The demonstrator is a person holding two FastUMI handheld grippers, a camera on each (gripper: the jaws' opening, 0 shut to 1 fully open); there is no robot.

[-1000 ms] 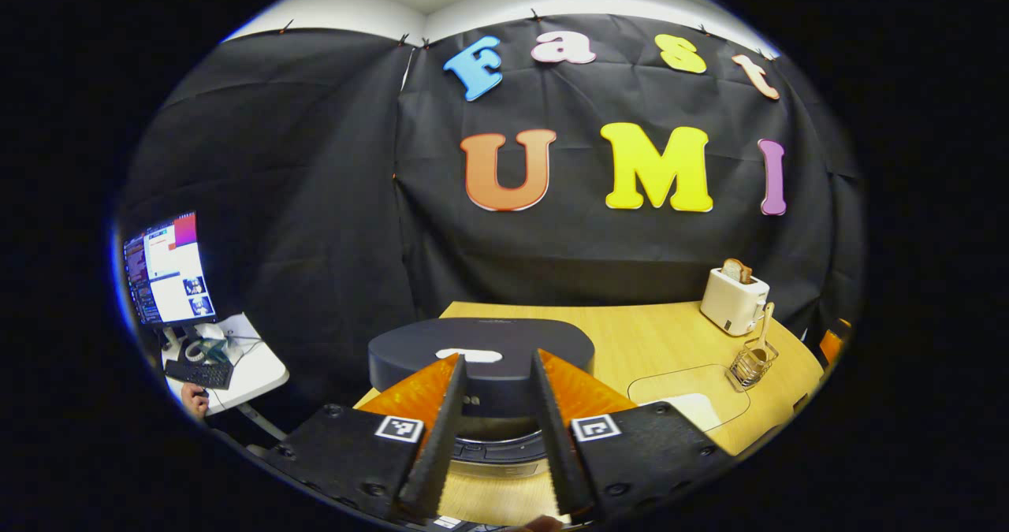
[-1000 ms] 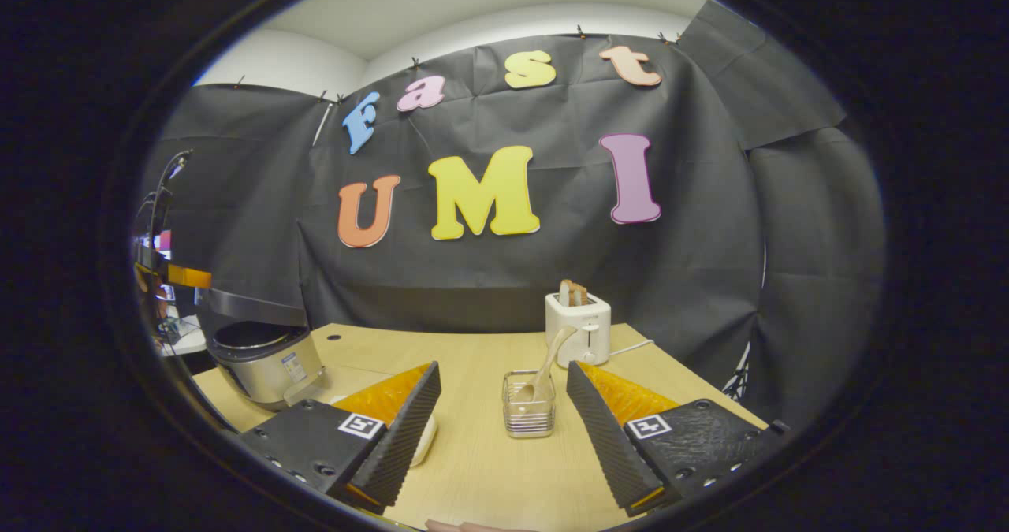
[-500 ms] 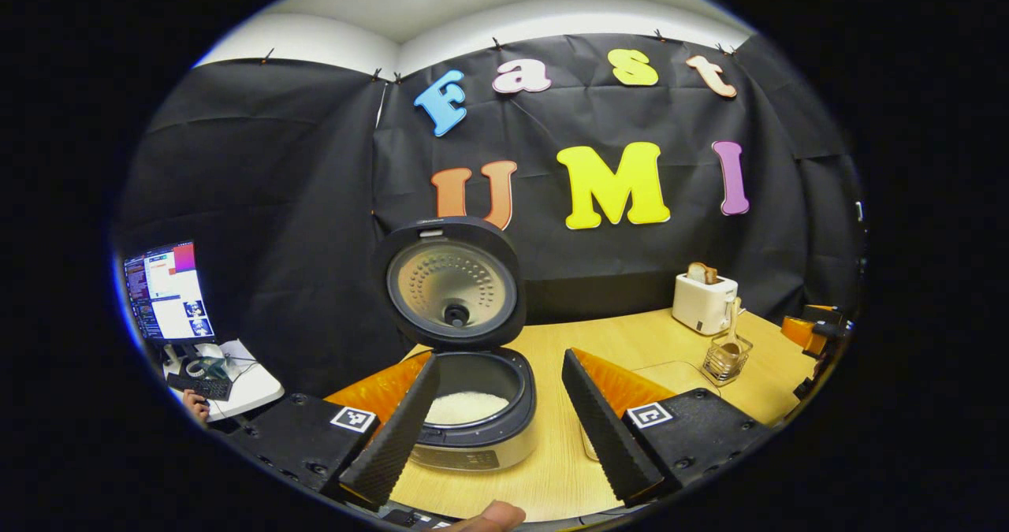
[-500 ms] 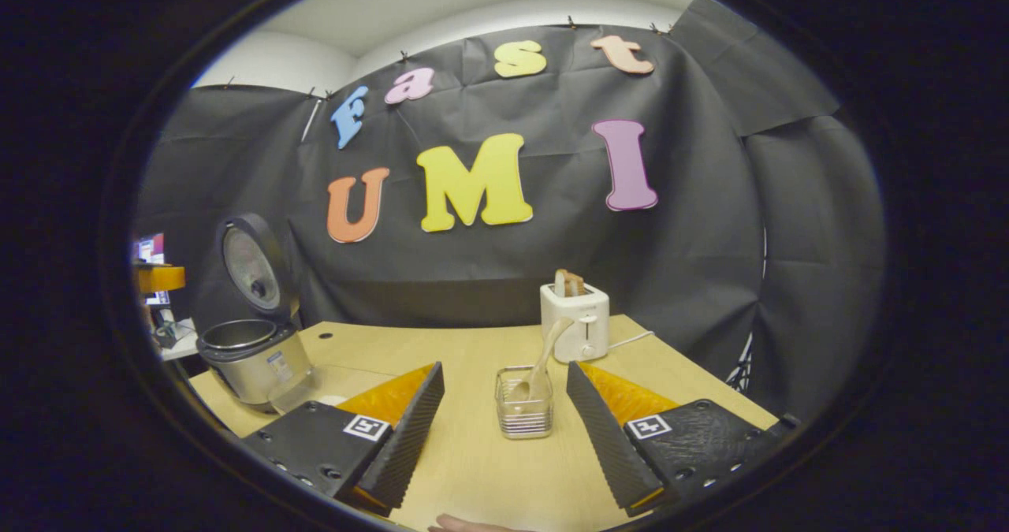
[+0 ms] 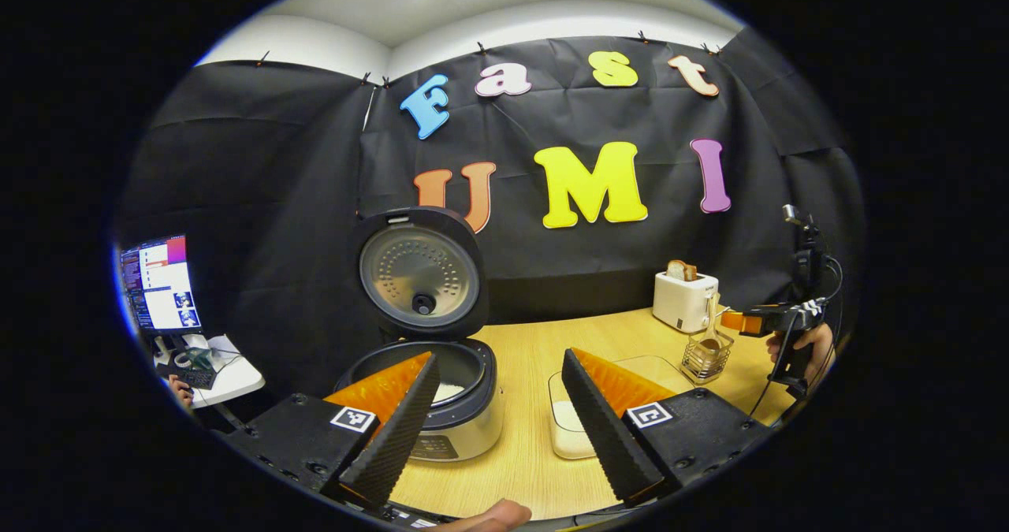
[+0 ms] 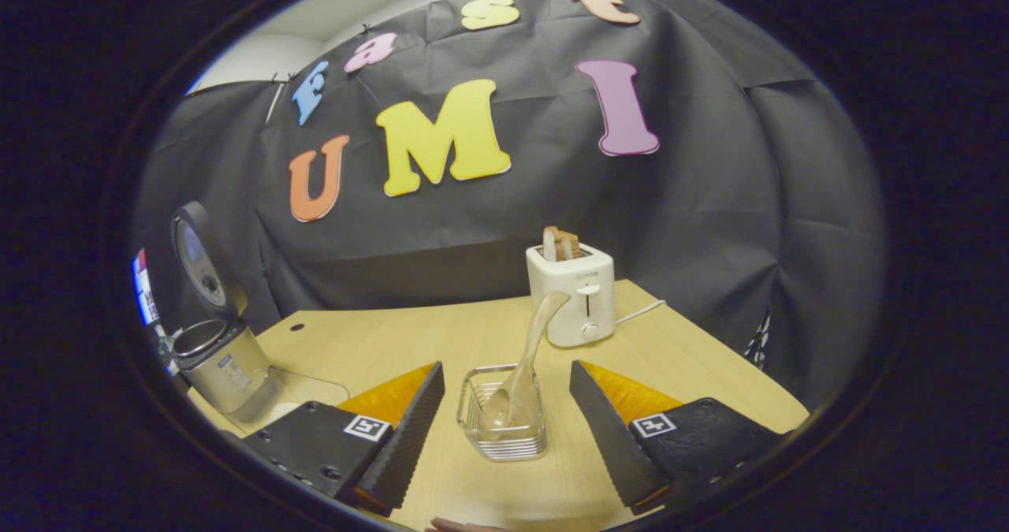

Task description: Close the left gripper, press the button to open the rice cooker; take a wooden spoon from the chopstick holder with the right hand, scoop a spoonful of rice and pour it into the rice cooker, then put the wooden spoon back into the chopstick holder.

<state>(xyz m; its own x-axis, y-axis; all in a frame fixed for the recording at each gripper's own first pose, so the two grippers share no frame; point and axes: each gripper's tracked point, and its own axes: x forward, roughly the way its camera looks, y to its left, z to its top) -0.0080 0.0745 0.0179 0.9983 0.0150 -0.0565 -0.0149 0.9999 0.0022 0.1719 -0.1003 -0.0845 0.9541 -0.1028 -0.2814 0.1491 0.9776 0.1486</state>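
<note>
The rice cooker stands open with its lid upright and white rice in the pot. My left gripper is open and empty, a little in front of the cooker and to its right. A clear rice tray lies beside the cooker. The wooden spoon leans in the wire chopstick holder. Just short of the holder, my right gripper is open, a finger on either side of it. The right gripper also appears at the far right, in a hand.
A white toaster with bread stands behind the holder near the table's back edge. The cooker sits at the table's left end. A monitor and keyboard sit on a side table to the left.
The cooker lid has swung from nearly shut to fully upright. My left gripper has widened and pulled back from the cooker. The right gripper has moved closer to the chopstick holder.
</note>
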